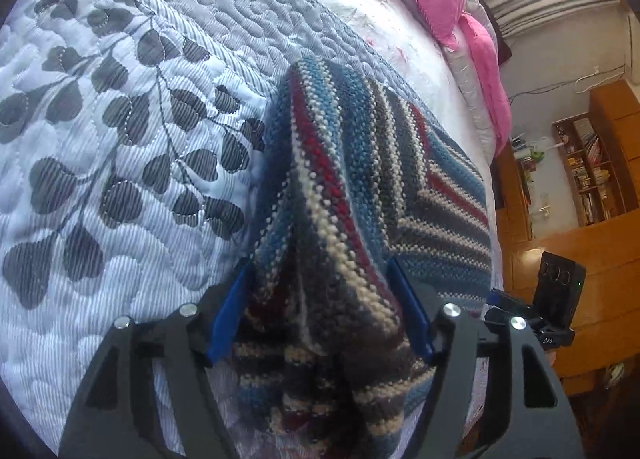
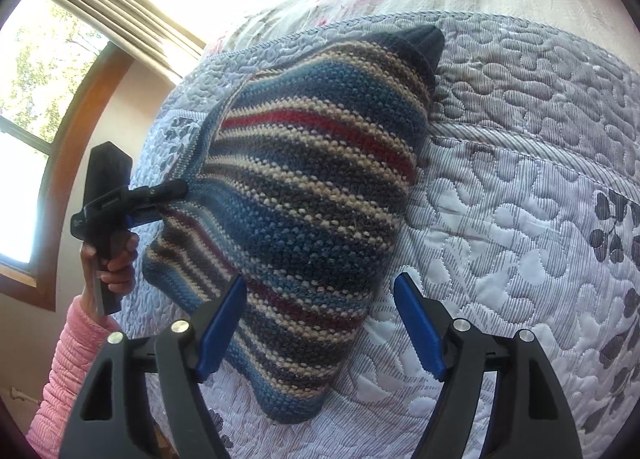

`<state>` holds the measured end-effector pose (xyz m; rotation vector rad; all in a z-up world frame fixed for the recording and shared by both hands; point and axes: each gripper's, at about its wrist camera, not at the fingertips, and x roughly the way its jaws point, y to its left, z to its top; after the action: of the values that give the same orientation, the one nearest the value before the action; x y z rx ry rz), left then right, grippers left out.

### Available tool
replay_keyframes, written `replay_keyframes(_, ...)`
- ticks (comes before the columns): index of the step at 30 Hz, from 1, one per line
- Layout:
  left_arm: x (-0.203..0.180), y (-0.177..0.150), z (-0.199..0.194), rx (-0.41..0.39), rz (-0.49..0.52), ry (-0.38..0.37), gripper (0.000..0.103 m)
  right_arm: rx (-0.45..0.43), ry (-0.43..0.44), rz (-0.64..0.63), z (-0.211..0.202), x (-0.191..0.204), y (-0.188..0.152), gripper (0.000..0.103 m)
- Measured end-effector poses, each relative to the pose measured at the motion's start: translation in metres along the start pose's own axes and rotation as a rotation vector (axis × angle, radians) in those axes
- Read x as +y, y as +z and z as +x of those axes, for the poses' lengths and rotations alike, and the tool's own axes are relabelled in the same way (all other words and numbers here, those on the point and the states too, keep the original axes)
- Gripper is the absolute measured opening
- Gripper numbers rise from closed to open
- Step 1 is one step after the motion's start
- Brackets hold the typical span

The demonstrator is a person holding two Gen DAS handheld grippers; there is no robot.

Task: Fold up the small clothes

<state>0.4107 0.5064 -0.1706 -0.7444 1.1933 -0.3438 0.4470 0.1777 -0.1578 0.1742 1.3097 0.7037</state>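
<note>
The left hand-held gripper (image 1: 326,311) is clamped on a bunched edge of the striped knit garment (image 2: 304,199), lifting that side off the quilted bedspread (image 2: 520,199). The right hand-held gripper (image 2: 320,323) hangs with its blue pads apart over the garment's near corner, gripping nothing.

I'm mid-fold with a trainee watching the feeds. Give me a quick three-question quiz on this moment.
1. True or false: the right gripper is clamped on the striped knit garment.
2. Which gripper has cloth between its fingers? A) left gripper B) right C) neither
3. What does the garment lie on?

Key
1. False: its jaws stand open above the garment.
2. A: knit cloth is bunched between the left fingers, and the right wrist view shows it holding the garment's edge.
3. A quilted bedspread with a leaf print.
</note>
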Motion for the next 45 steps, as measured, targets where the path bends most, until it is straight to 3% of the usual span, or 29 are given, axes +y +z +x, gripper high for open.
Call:
replay_keyframes(8,-0.016,0.000,0.033,0.071,0.086,-0.045,0.078,0.008,0.063,0.043,0.028,-0.015,0.013,0.086)
replay_keyframes(12,-0.012,0.005,0.047,0.084,0.071,-0.074,0.074,0.020,0.132,0.092,0.046,-0.021,0.021,0.087)
replay_keyframes(14,-0.012,0.005,0.048,0.082,0.077,-0.062,0.065,0.013,0.157,0.112,0.051,-0.025,0.022,0.085)
replay_keyframes(18,-0.008,0.002,0.041,0.057,0.068,-0.072,0.052,-0.018,0.181,0.099,0.044,-0.023,0.016,0.061)
replay_keyframes(20,-0.010,-0.003,0.035,0.036,0.077,-0.071,0.050,-0.030,0.200,0.092,0.037,-0.023,0.013,0.055)
replay_keyframes(27,-0.029,-0.022,0.020,-0.029,0.082,-0.130,0.045,-0.058,0.234,0.044,0.004,-0.014,0.000,0.049)
replay_keyframes(32,-0.068,-0.058,0.018,-0.004,0.110,-0.169,0.044,-0.080,0.210,0.005,-0.040,-0.011,-0.027,0.047)
replay_keyframes(37,-0.124,-0.118,0.019,0.023,0.170,-0.230,0.044,-0.117,0.175,-0.025,-0.106,-0.019,-0.088,0.047)
replay_keyframes(41,-0.167,-0.174,0.033,0.054,0.225,-0.228,0.044,-0.134,0.143,-0.016,-0.144,-0.036,-0.144,0.047)
replay_keyframes(45,-0.185,-0.228,0.061,0.092,0.247,-0.198,0.045,-0.109,0.085,0.053,-0.150,-0.068,-0.190,0.048)
